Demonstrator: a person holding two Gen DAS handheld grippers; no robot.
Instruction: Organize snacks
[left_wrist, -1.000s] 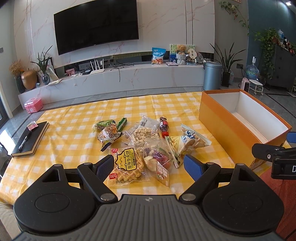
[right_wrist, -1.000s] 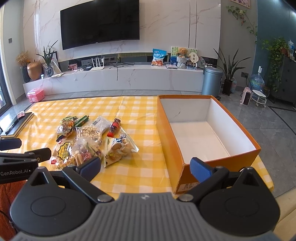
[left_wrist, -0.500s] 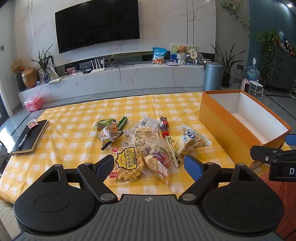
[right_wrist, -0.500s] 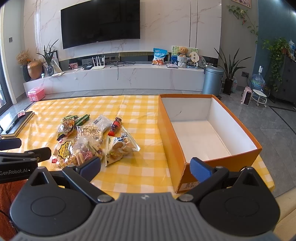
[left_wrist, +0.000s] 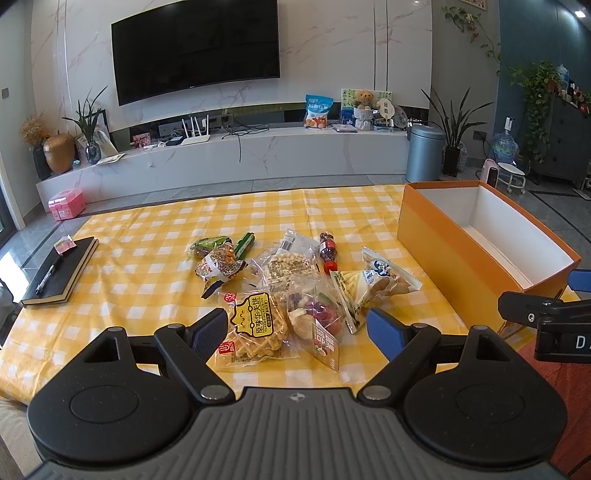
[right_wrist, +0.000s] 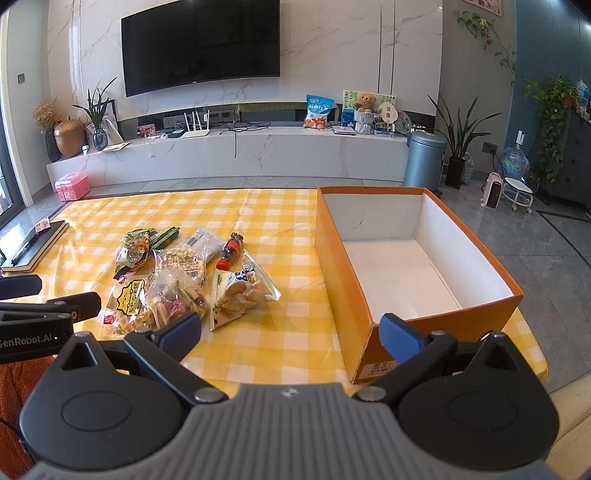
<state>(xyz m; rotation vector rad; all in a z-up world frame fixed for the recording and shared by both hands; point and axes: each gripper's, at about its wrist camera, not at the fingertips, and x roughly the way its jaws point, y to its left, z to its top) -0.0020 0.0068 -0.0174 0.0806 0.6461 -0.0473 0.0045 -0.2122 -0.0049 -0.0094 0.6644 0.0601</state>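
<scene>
Snack pile (left_wrist: 295, 280) sits frame centre on yellow check cloth; orange box (right_wrist: 413, 258) centre-right, empty. Left gripper (left_wrist: 295, 332) & right gripper (right_wrist: 291, 332) both spread wide, nothing held. Bags look light, crinkly, slippery, so pinch at seam edge. Waffle pack (left_wrist: 255, 321) reads "原味华夫饼"; the gripper body at left edge of the right view reads "GenRobot.AI".

Far beyond the fingertips, a wall-mounted television (left_wrist: 195, 48) over a marble console (left_wrist: 258, 155) bearing a white router (left_wrist: 195, 138) and teddy bear (left_wrist: 364, 99); left of the fingers, a black notebook (left_wrist: 61, 271) with pen (left_wrist: 48, 275).
</scene>
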